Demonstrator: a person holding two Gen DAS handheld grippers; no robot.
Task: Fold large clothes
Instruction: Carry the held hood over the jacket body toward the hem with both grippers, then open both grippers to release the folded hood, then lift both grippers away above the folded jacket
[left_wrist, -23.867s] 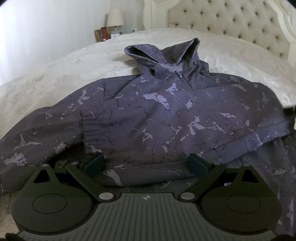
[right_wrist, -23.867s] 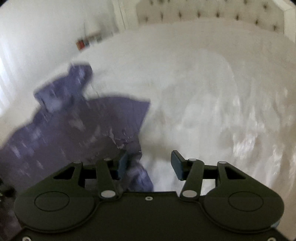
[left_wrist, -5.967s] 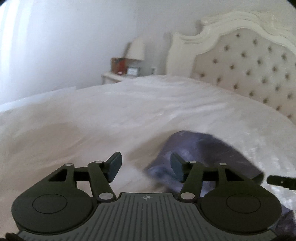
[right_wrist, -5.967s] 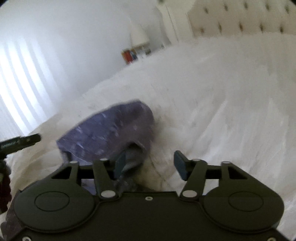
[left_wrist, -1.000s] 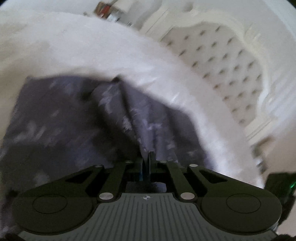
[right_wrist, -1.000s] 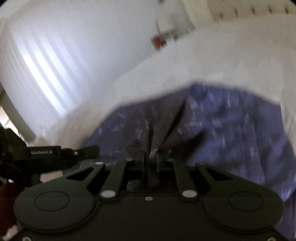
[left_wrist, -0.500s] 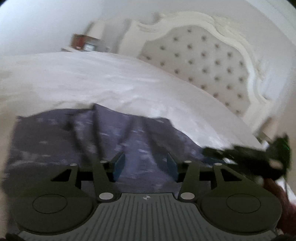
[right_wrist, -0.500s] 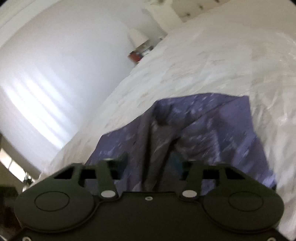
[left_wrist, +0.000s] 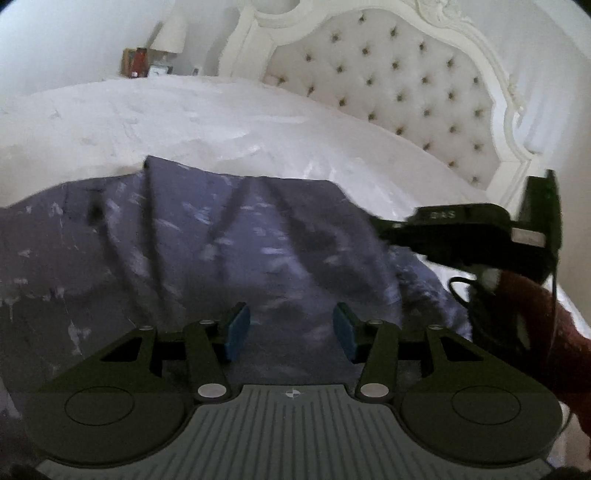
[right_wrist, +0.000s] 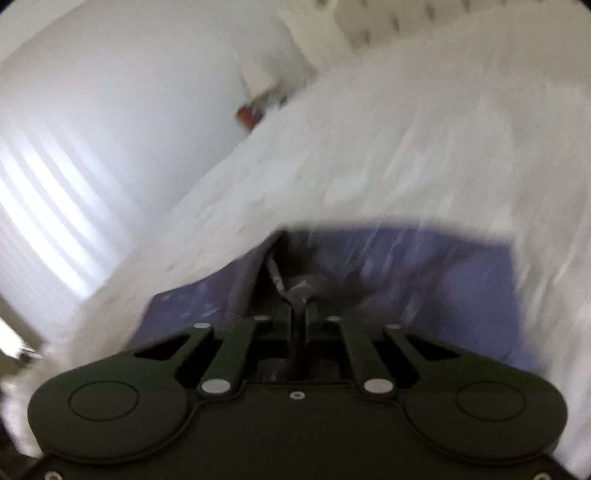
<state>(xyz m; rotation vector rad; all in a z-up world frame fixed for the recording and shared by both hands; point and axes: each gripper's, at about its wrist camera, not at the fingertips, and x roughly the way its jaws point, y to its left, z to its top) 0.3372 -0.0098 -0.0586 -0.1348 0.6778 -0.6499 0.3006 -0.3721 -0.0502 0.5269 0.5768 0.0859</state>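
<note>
The purple hoodie (left_wrist: 229, 254) lies folded on the white bed (left_wrist: 207, 118), filling the view from 9 to 3 o'clock. The left gripper (left_wrist: 290, 332) tilts down over it, its 2 fingers partly spread and holding nothing. The right gripper (right_wrist: 298, 314), blurred, has clamped onto a fold of cloth; its body and a red sleeve (left_wrist: 543, 317) show at 3 o'clock

Beyond the folded purple garment (left_wrist: 229, 251), the white bed (left_wrist: 184, 118) lies bare and open all the way to the far tufted headboard (left_wrist: 399, 85), which walls off the far side. On the right, the right gripper (left_wrist: 384, 227) and the person's red sleeve (left_wrist: 546, 325) block the way. A lamp (left_wrist: 168, 35) and small items crowd the far left nightstand.
</note>
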